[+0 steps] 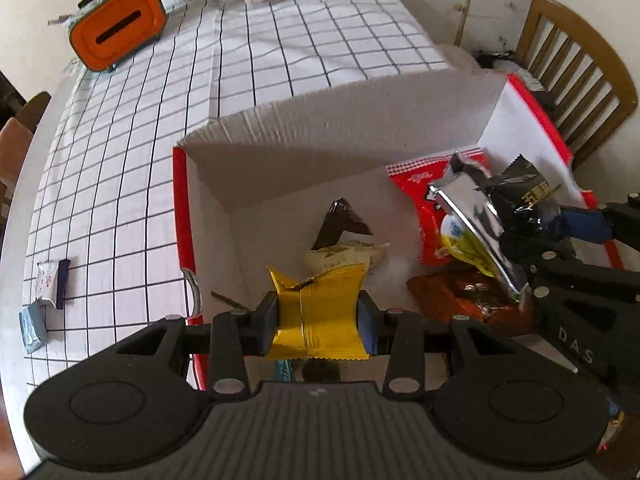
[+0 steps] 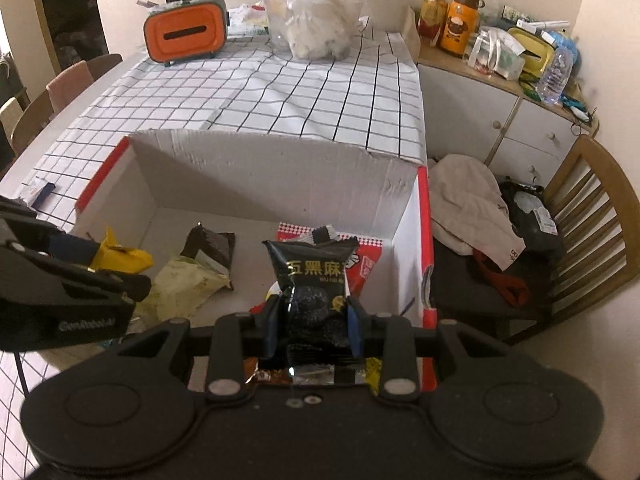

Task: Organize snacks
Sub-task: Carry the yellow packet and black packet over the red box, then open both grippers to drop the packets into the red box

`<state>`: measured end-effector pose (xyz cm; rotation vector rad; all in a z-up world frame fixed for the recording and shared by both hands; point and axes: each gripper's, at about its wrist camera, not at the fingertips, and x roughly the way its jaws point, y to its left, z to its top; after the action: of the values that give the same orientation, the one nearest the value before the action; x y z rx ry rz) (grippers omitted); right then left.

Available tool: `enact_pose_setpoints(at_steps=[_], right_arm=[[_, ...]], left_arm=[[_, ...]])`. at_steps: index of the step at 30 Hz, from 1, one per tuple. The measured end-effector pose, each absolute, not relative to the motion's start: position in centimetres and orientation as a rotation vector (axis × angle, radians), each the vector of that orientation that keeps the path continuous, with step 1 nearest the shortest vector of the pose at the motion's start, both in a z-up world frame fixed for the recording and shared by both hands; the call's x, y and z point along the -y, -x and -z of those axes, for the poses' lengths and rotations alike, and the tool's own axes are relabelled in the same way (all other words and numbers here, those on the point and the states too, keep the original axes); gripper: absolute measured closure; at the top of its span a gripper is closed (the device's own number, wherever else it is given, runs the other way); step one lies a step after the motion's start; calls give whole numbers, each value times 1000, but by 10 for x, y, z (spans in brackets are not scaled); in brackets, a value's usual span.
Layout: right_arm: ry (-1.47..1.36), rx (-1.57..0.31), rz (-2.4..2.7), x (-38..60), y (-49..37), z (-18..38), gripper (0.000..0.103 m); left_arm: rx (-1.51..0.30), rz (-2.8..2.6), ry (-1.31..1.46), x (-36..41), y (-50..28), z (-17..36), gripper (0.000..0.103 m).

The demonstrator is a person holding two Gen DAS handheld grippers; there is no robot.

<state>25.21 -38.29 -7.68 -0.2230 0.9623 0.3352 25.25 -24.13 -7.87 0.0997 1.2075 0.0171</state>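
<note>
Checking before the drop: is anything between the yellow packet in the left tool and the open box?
Nothing visible blocks it. The yellow packet, clamped in the left tool, hangs over the box, whose top is open. Other snacks already lie on the floor below.

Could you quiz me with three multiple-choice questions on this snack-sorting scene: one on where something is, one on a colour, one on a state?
1. Where does the orange tissue box stand?
A. inside the cardboard box
B. at the far end of the checked tablecloth
C. on the wooden chair

2. What colour is the packet in the left gripper?
A. yellow
B. green
C. white

3. What is the state of the right gripper?
A. open and empty
B. shut on nothing
C. shut on a black snack packet

Answers:
1 B: it sits on the checked tablecloth beyond the cardboard box.
2 A: the yellow packet is pinched between its pads.
3 C: the black snack packet is clamped between its fingers.
</note>
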Motion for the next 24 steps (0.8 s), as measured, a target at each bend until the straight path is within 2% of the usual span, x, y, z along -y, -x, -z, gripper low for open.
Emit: enact_pose_setpoints(at_steps=[14, 20, 22, 24], right_arm=[[220, -985, -352, 384, -255, 87, 68], [213, -964, -370, 384, -249, 80, 55], [204, -953, -370, 386, -246, 76, 45], [195, -940, -371, 388, -244, 71, 40]], left_arm=[[-1210, -10, -123, 249, -257, 85, 62], [-1171, 10, -86, 247, -250, 76, 48], [-1161, 14, -73, 246, -247, 73, 47], [-1150, 17, -58, 244, -244, 69, 47]])
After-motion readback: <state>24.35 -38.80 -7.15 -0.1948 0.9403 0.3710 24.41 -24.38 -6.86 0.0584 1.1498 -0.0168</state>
